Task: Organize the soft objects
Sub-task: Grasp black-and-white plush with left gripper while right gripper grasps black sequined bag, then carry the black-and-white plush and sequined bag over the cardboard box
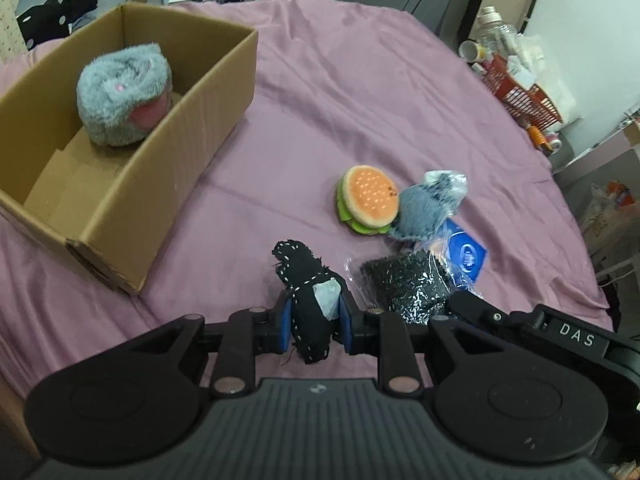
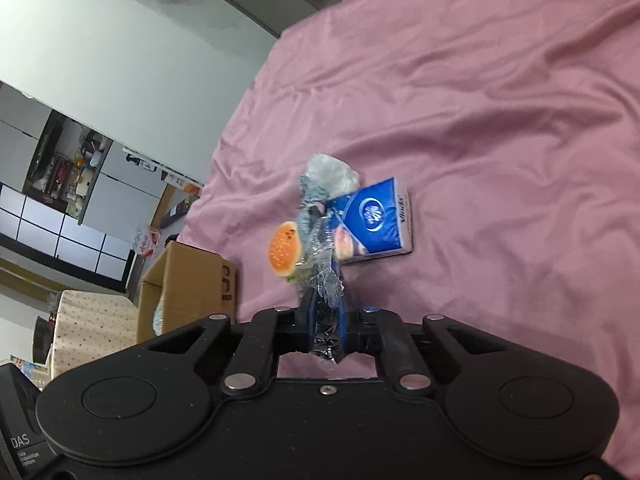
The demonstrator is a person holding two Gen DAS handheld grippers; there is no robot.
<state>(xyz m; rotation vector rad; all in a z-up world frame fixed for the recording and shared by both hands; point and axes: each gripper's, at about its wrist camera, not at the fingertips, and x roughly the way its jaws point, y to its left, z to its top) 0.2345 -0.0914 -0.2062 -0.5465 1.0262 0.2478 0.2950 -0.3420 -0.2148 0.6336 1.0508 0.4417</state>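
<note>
My left gripper (image 1: 314, 322) is shut on a black stitched cloth toy (image 1: 306, 296) and holds it above the pink cloth, right of the cardboard box (image 1: 168, 152). A grey fluffy plush (image 1: 122, 94) sits inside the box. My right gripper (image 2: 326, 326) is shut on a clear-wrapped bundle of black and grey fabric (image 2: 320, 248), which also shows in the left wrist view (image 1: 404, 284). A burger plush (image 1: 368, 200) lies on the cloth beside it, and it also shows in the right wrist view (image 2: 284, 248).
A blue tissue pack (image 2: 372, 220) lies on the pink cloth (image 2: 500, 120) behind the bundle. A red basket (image 1: 524, 92) and bottles stand off the table's far right. The box shows at the left of the right wrist view (image 2: 188, 292).
</note>
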